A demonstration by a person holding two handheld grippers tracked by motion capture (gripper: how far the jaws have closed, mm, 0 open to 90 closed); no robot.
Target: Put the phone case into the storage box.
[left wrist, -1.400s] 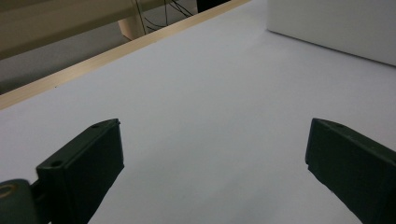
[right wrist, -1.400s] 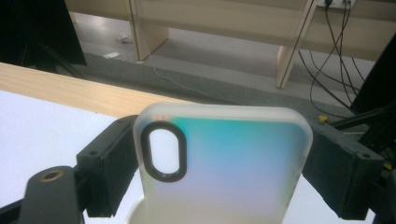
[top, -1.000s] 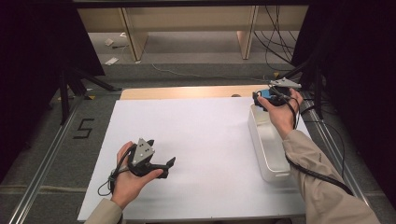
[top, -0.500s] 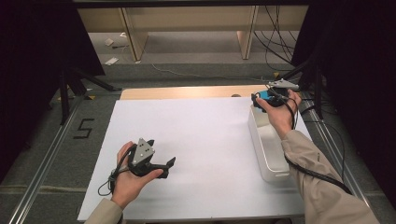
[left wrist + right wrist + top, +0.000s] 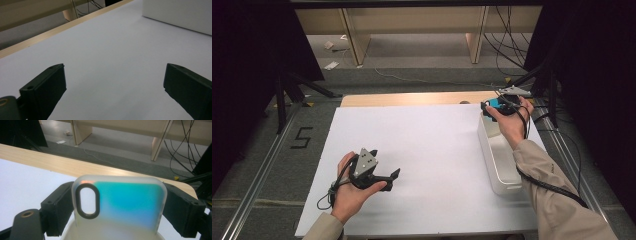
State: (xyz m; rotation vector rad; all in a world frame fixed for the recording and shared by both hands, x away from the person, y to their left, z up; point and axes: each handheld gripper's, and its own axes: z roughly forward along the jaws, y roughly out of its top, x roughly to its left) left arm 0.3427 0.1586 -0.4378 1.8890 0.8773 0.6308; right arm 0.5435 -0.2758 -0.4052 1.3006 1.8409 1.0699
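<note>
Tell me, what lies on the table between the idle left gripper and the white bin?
Nothing: the high view shows bare white tabletop between the open left gripper and the white bin.

Phone case [image 5: 125, 202]: frosted translucent, teal-to-blue sheen across back, small orange glint at top, black oval ring around camera cutout. Bin [image 5: 499, 155] below case: white. Desk [image 5: 422, 150]: white sheet, pale wood edge beyond case. Both tools' jaws: black. Sleeve [image 5: 557, 200]: beige.
</note>
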